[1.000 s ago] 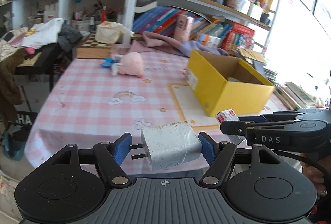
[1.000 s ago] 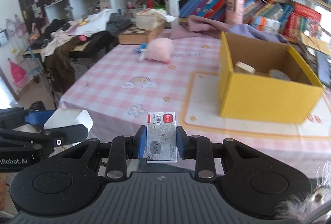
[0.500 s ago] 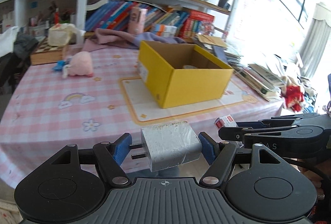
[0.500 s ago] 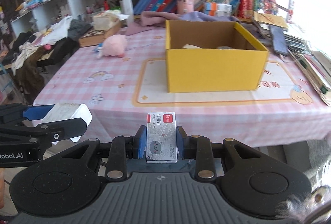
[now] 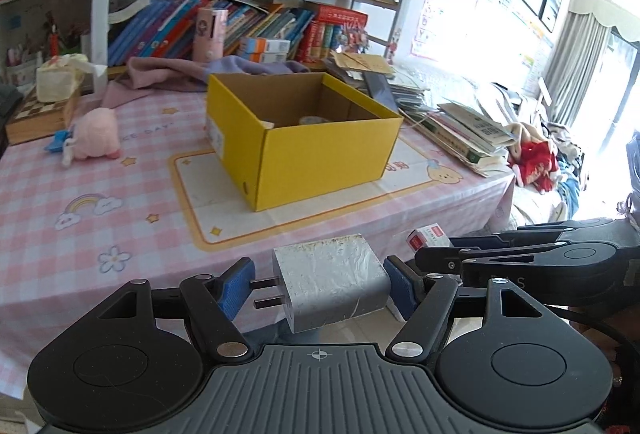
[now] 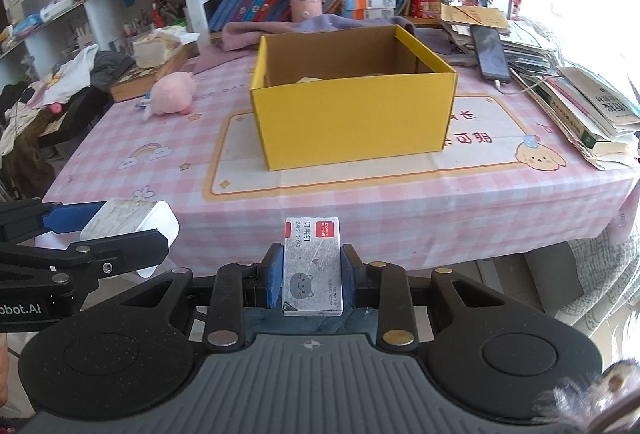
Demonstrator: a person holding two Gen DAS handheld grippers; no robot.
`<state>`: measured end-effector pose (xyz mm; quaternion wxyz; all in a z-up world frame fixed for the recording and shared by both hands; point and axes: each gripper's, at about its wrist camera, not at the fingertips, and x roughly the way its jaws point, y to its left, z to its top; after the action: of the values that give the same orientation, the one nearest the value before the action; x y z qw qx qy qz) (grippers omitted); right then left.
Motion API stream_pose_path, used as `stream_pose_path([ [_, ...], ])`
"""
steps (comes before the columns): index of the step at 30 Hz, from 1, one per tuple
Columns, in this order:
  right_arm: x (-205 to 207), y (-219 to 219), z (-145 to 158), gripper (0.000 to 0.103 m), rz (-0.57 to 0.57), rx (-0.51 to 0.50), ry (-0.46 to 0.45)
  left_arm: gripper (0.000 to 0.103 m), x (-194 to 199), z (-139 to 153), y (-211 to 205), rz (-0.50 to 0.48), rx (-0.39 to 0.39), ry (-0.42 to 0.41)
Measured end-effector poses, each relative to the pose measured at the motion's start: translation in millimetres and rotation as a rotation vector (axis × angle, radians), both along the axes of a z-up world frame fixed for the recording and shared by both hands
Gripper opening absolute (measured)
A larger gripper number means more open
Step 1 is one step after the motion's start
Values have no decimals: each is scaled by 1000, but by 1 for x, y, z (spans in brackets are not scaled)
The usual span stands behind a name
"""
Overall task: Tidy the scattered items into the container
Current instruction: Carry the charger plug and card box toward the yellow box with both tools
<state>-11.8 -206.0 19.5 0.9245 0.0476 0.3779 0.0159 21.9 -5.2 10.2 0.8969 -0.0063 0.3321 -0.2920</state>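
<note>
My left gripper (image 5: 318,286) is shut on a grey plug-in charger (image 5: 330,282), its prongs against the left pad. My right gripper (image 6: 312,270) is shut on a small staple box (image 6: 312,266) with a cat picture. Both hang off the table's near edge. Ahead on the pink checked tablecloth stands the open yellow cardboard box (image 5: 312,149) (image 6: 352,121), with a few items inside. In the right wrist view the left gripper with the charger (image 6: 128,222) shows at the left. In the left wrist view the right gripper with the staple box (image 5: 430,236) shows at the right.
A pink plush toy (image 5: 96,133) (image 6: 174,98) lies on the table left of the box. Stacked books and papers (image 6: 584,113) crowd the table's right edge, with a phone (image 6: 490,51) on them. Purple cloth (image 5: 168,71) and bookshelves lie behind.
Both grippers have swung to the right along the table's near edge, so the yellow box now sits nearly straight ahead. Each keeps its grip.
</note>
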Motion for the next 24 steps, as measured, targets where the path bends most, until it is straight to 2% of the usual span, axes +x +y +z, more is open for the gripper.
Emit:
stream_pose_path([
  [15,27,-43,-4,28,-61,-5,20,71,37,-4,-47,-85,5,4],
  [24,61,-71,1,28,-67,7,-9,71,68,2,-74,-99,12,-39],
])
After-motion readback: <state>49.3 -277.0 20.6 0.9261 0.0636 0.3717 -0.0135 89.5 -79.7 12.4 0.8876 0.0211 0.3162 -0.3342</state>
